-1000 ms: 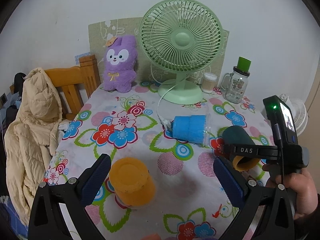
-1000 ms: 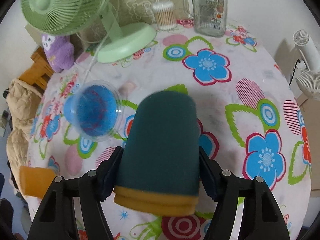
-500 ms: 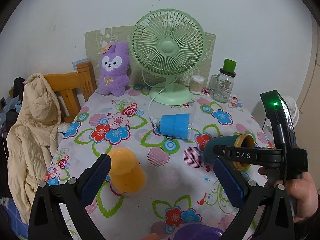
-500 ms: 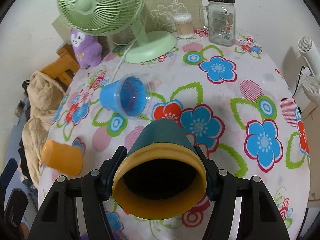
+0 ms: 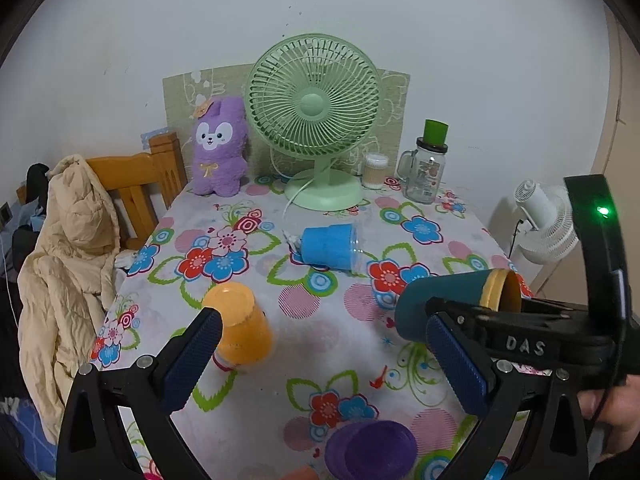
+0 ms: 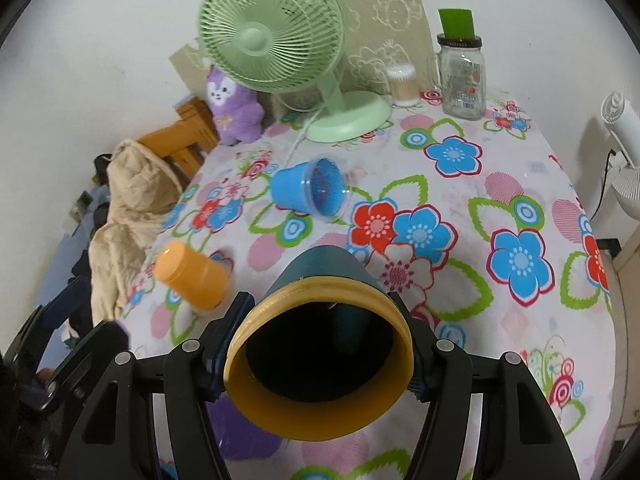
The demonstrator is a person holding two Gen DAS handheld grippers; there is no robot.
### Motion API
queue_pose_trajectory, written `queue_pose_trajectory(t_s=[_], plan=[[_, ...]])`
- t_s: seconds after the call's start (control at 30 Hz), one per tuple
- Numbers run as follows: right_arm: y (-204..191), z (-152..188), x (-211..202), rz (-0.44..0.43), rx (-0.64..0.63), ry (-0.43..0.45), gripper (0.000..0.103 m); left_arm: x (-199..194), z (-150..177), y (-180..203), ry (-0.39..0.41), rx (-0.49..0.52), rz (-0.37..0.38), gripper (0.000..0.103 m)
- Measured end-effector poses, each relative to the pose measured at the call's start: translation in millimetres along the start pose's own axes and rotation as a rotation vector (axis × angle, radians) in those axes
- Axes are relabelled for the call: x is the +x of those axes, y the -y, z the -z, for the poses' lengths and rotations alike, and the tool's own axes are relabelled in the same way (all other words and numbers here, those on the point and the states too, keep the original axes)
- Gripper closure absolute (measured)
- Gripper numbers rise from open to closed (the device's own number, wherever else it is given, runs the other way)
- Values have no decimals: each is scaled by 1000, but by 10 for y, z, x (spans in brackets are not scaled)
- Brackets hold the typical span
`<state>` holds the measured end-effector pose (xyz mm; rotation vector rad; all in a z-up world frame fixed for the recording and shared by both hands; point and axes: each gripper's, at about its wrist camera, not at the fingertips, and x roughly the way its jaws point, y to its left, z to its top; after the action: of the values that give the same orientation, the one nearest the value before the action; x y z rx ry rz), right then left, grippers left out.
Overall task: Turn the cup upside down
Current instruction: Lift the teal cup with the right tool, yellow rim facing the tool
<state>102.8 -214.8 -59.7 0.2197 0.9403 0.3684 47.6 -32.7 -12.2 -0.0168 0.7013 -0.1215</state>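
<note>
My right gripper [image 6: 316, 360] is shut on a dark teal cup with a yellow rim [image 6: 320, 364]. It holds the cup on its side above the table, mouth toward the camera. The cup [image 5: 448, 300] and the right gripper [image 5: 500, 332] also show at the right of the left wrist view. My left gripper [image 5: 328, 356] is open and empty above the table's near edge. An orange cup [image 5: 240, 324] stands upside down near its left finger. A blue cup [image 5: 330, 247] lies on its side mid-table.
A green fan [image 5: 316, 120], a purple plush [image 5: 218, 148], a glass jar [image 5: 426, 168] and a cotton-swab tub [image 5: 375, 170] stand at the back. A purple cup [image 5: 368, 454] sits at the near edge. A chair with a beige coat [image 5: 68, 256] is at the left.
The right gripper has lifted the teal cup and tipped it from base-up to lying level, mouth toward the camera. The left gripper has drawn back and up from the orange cup.
</note>
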Motion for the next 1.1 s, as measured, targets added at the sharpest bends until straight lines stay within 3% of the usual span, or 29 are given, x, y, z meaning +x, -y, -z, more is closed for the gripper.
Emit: queue_pose_trajectory(t_s=[0.63,0.87,1.1], plan=[[194,552,-35,-39,30,-33,40,-183,207,329,-16,19,35,0],[265,538,-35,-183,93,-25,40,-201,204,338,-11,3,47,0],[437,595,24,-192,154,-5,39,-222,221,332,-12,13,33,0]])
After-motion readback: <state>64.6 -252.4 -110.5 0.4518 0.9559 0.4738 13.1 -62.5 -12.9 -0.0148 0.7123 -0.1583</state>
